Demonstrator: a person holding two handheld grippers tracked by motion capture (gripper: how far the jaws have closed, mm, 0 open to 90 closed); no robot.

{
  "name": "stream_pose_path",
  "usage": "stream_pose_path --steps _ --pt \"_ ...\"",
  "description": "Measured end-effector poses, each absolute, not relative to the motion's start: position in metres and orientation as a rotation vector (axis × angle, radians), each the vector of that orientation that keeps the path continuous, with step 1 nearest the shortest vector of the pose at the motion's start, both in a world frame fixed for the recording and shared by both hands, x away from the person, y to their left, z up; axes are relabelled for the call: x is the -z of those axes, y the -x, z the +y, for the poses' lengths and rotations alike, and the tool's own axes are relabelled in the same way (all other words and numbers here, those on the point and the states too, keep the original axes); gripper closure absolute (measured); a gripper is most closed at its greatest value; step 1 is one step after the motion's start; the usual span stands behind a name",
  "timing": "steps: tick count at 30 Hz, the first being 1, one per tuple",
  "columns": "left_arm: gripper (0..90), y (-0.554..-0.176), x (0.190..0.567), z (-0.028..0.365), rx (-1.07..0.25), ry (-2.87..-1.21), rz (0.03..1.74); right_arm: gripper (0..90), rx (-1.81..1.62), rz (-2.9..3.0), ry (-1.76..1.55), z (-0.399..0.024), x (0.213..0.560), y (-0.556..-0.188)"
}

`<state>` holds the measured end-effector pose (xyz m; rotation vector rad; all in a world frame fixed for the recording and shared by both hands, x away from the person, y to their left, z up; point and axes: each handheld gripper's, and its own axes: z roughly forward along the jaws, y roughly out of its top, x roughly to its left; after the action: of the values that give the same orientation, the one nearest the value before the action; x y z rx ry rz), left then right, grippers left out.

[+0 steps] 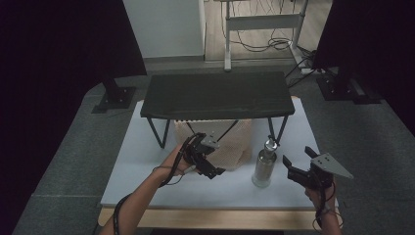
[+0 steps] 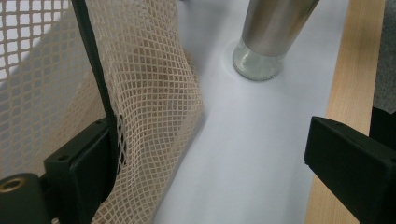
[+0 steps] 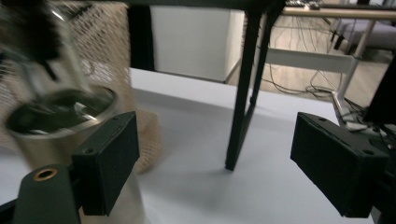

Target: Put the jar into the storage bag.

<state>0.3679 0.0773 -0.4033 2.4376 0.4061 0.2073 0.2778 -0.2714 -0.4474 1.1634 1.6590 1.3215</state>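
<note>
A beige mesh bag (image 1: 222,142) lies on the white sheet, partly under a low black stand (image 1: 215,94). My left gripper (image 1: 208,157) sits at the bag's front left. In the left gripper view the gripper (image 2: 210,158) is open, with the mesh (image 2: 149,107) and its black cord (image 2: 95,70) draped against the left jaw. A metal bottle with a clear glass base (image 1: 264,165) stands upright to the right of the bag. My right gripper (image 1: 298,157) hovers just right of it, open and empty. In the right gripper view the blurred bottle (image 3: 56,126) stands behind the left jaw.
The white sheet (image 1: 147,171) covers a wooden table whose front edge (image 1: 205,218) runs close to both hands. The stand's thin black legs (image 3: 243,93) rise right of the bottle. A white desk frame and cables (image 1: 264,29) are on the floor beyond.
</note>
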Motion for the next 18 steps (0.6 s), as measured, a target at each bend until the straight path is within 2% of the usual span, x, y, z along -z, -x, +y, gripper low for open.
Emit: stream_pose_path --steps 18 --pt "5.6 -0.366 0.401 0.076 -0.225 -2.458 0.388 15.1 -1.444 1.748 -0.982 -0.248 0.419 -0.256"
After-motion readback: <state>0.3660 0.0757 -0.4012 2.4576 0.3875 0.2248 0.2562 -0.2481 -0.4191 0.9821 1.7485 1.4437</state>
